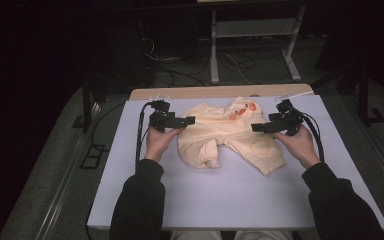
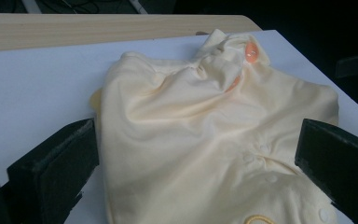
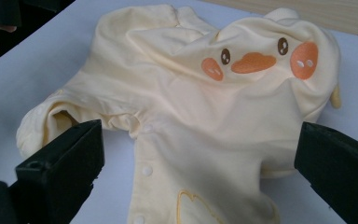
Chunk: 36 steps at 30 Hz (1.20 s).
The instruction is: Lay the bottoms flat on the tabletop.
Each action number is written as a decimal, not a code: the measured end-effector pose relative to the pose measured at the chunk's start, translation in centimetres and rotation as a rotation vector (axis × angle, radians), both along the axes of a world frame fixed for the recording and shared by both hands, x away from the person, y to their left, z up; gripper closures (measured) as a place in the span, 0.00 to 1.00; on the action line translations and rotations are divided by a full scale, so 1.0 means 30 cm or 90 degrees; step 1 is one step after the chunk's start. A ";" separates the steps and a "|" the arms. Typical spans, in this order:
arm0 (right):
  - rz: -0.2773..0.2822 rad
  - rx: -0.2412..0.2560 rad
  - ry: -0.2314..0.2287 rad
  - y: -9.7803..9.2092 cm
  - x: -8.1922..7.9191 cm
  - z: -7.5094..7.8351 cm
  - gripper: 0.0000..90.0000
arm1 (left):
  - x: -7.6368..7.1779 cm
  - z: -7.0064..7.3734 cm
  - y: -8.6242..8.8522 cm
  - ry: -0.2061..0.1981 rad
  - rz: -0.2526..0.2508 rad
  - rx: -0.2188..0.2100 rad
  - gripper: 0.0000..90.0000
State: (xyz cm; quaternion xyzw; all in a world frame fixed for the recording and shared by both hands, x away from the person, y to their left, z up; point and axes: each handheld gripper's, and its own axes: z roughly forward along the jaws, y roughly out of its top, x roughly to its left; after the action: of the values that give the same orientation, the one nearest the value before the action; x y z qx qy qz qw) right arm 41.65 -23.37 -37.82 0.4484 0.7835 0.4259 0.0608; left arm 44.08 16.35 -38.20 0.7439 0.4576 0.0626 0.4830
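Both grippers, left (image 1: 189, 120) and right (image 1: 256, 128), gape wide at either side of the crumpled yellow baby suit (image 1: 227, 135) (duck face up).

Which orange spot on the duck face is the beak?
The middle orange patch on the yellow baby suit is the beak: wide and wavy, below the two brown eyes. The other two are round cheeks.

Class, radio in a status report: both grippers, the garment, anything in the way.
Left hand-held gripper open, at the romper's left edge. Right hand-held gripper open, at its right side. Romper crumpled on the mat, ungripped. Nothing in the way.
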 end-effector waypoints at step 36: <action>0.080 -0.031 0.041 0.028 -0.242 -0.154 0.15 | -0.169 -0.090 -0.018 -0.020 -0.063 -0.047 0.00</action>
State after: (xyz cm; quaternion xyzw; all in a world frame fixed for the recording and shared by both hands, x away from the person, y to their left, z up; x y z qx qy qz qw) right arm 34.39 -22.53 -42.43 0.4100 0.8219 0.3950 0.0196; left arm 39.01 15.81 -40.91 0.7460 0.4147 0.0336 0.5200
